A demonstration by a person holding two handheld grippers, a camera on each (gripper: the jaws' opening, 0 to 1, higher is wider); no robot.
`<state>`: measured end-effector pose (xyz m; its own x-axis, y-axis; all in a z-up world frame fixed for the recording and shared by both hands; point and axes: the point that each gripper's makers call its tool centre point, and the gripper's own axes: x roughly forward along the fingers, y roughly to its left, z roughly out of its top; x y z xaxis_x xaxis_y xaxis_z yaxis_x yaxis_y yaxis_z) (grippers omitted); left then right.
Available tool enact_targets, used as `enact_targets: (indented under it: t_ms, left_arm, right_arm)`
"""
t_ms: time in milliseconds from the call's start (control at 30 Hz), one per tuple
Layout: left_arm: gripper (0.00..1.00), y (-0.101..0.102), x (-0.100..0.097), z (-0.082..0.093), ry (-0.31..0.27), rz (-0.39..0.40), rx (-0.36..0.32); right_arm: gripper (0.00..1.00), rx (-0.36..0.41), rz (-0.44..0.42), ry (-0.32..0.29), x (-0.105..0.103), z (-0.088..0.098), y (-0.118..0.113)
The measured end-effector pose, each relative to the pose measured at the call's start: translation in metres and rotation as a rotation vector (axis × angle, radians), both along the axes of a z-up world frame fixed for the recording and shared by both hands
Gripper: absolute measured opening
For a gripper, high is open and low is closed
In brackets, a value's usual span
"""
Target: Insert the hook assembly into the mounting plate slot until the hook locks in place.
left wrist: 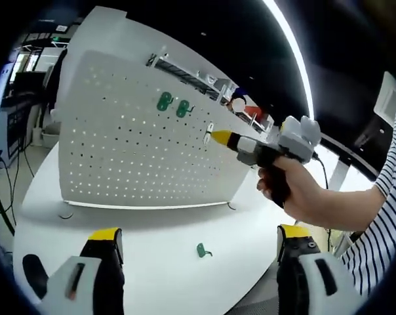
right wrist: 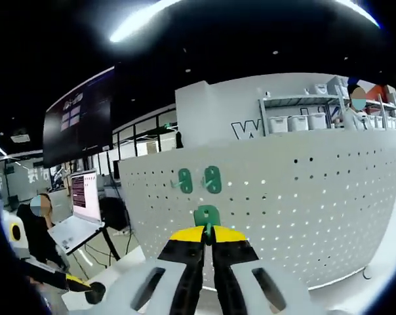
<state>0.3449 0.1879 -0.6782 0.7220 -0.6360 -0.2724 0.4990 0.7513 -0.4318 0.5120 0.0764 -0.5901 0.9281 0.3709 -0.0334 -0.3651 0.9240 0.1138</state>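
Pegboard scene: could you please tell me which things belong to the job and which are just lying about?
Job:
- green hook, clamped in right hand-held gripper
- white pegboard
- two mounted green hooks

Lying about:
- spare green hook on table
- laptop
- storage shelves

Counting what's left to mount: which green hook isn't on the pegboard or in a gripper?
The hook lying loose on the table; two hang on the pegboard, one is in the right gripper.

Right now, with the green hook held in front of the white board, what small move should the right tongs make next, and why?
Probably ease the right tongs straight forward. They are shut on a green plastic hook in front of the white perforated metal pegboard, below two green hooks already mounted. Whether it touches the holes yet cannot be told.
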Motion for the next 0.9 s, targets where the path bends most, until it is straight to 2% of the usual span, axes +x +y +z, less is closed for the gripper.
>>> enact_targets:
  t_ms: [133,233,667,900]
  left_arm:
    - [1.0,0.002,-0.001,-0.001,0.006,0.007,-0.006]
    - [1.0,0.003,-0.002,-0.003,0.011,0.008,-0.003]
    - [0.99,0.005,0.001,-0.009,0.029,0.02,-0.007]
    - [0.98,0.006,-0.001,-0.016,0.053,0.031,-0.012]
  right_arm:
    - [0.0,0.021,-0.055,-0.017,0.02,0.009,-0.011]
    - [0.0,0.018,-0.075,-0.028,0.026,0.013,-0.014]
    - [0.0,0.059,-0.153,-0.068,0.049,0.032,-0.025]
    - [0.0,0.055,-0.165,-0.081,0.056,0.033,-0.022]
